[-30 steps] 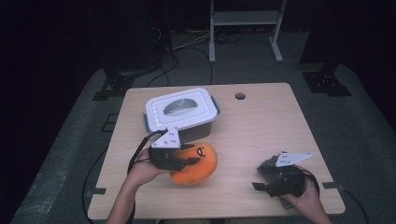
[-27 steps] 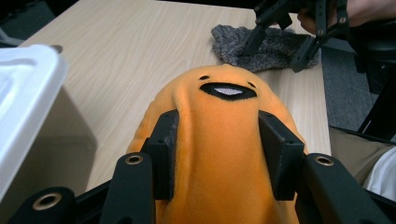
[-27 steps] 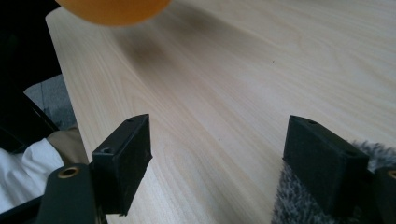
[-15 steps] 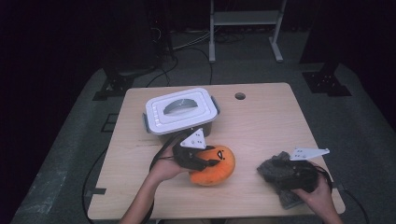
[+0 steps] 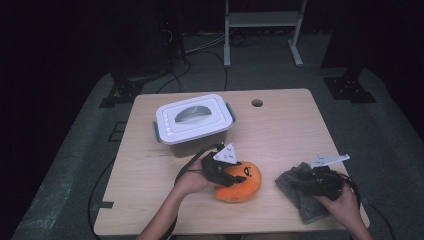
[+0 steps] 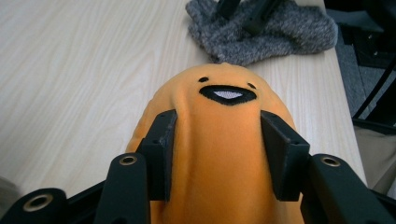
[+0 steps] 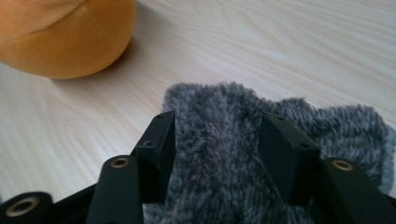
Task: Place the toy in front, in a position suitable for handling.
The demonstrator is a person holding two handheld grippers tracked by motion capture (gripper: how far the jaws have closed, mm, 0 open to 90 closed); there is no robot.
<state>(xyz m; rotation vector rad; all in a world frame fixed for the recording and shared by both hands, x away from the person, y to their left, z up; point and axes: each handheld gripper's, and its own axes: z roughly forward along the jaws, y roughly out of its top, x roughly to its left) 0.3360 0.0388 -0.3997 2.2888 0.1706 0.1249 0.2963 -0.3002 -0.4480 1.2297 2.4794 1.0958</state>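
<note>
An orange plush toy (image 5: 247,184) with a stitched face lies on the wooden table (image 5: 290,130), front centre. My left gripper (image 5: 234,178) comes at it from the left. Its jaws have just been opening a little, but in the left gripper view (image 6: 217,140) the pads still squeeze the plush (image 6: 224,112) from both sides. A grey fuzzy cloth (image 5: 295,189) lies crumpled at the front right. My right gripper (image 5: 306,184) has just been closing on it. Between its jaws (image 7: 217,135) a fold of the cloth (image 7: 327,126) stands bunched.
A white lidded storage box (image 5: 194,120) with grey latches stands behind the plush, left of centre. A round cable hole (image 5: 257,103) sits at the table's far edge. The cloth lies close to the table's right front corner. Cables trail from both grippers.
My left gripper has carried the plush rightward and down toward the front centre. The right gripper has shifted slightly over the cloth and its jaws have narrowed onto it.
</note>
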